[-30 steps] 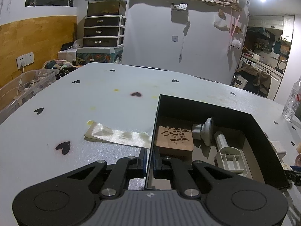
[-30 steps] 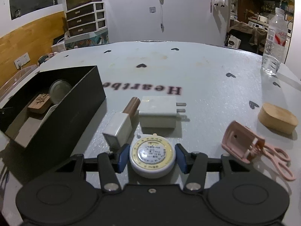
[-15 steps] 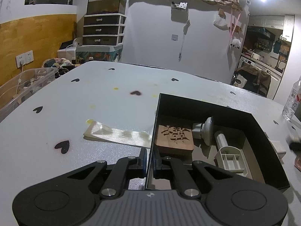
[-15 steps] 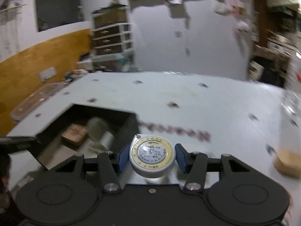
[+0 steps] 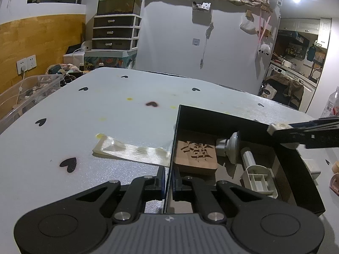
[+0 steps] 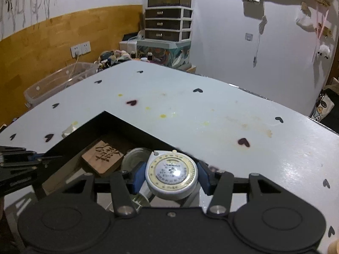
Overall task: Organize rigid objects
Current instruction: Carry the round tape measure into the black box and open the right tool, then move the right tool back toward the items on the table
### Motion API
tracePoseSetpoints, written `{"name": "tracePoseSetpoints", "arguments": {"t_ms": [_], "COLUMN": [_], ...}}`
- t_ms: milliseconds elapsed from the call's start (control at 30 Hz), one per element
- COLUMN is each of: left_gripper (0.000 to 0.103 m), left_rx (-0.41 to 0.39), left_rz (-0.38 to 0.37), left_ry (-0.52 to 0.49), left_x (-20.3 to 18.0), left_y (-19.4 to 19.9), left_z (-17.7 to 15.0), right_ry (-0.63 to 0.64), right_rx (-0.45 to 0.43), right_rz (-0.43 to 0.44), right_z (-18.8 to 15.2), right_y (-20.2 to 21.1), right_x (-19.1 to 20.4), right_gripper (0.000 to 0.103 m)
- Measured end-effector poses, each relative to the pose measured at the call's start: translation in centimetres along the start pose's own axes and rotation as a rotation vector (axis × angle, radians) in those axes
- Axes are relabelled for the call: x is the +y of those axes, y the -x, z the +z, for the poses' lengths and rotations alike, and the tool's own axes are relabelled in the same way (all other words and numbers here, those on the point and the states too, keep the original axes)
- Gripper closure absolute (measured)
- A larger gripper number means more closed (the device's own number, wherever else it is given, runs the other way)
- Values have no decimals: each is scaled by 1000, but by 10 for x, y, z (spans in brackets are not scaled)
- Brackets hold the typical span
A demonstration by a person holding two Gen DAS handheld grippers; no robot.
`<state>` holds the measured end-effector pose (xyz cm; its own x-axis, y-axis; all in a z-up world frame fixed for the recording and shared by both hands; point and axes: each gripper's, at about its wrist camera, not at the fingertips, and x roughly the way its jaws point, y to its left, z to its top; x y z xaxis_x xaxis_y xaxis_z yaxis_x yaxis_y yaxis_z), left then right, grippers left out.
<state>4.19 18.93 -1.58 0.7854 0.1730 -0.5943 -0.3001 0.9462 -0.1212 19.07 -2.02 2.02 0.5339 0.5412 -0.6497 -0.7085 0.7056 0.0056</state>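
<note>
Gripping a round tape measure (image 6: 172, 174) flat between its blue pads, the right claw (image 6: 172, 176) hangs over the near right corner of the black box (image 5: 305, 182), dial facing up. The left claw (image 5: 168, 182) is closed on the box's left wall, pinning it to the worktop (image 5: 84, 127).

Inside the box lie a carved wooden block (image 5: 196, 155), a pale round knob-like piece (image 5: 229, 147) and a small white divided tray (image 5: 259, 181). From the right wrist view the block sits ahead and to the left of the tape measure, with the round piece directly beyond it.

The relation that matters is vertical and slightly forward: the free floor of the box lies just below and ahead of the held tape measure, which overlaps the box's rim. The likely next step is to carry it a little further inward and lower it; the tape measure is round, so its orientation hardly matters. The right hand alone is placed to do this, since the left is occupied steadying the box.
</note>
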Motion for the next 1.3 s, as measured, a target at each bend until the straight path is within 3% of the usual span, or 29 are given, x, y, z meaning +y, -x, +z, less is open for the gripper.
{"name": "tracePoseSetpoints", "arguments": {"t_ms": [67, 167, 633, 733, 800, 833, 900, 1067, 1300], "left_gripper": [98, 97, 97, 97, 97, 97, 97, 97, 97], "left_rx": [1, 4, 13, 13, 13, 13, 13, 13, 10], "left_rz": [0, 0, -4, -4, -5, -5, -5, -12, -25], "left_ry": [1, 2, 5, 5, 5, 5, 3, -2, 13], "left_x": [0, 0, 3, 3, 3, 3, 3, 3, 7], "left_y": [-1, -1, -3, -3, -3, -4, -4, -4, -4], "left_z": [0, 0, 1, 2, 2, 1, 1, -1, -2], "right_ry": [11, 6, -46, -62, -60, -49, 3, 299, 639], "right_rx": [-1, 11, 31, 25, 30, 40, 76, 238, 459], "right_rz": [-10, -22, 9, 16, 31, 45, 74, 151, 93], "right_z": [0, 2, 1, 2, 4, 4, 6, 12, 5], "right_y": [-2, -2, 13, 17, 20, 21, 24, 23, -19], "right_x": [1, 3, -3, -6, -8, -8, -4, 24, 56], "right_gripper": [49, 41, 41, 48, 69, 74, 85, 87, 93]}}
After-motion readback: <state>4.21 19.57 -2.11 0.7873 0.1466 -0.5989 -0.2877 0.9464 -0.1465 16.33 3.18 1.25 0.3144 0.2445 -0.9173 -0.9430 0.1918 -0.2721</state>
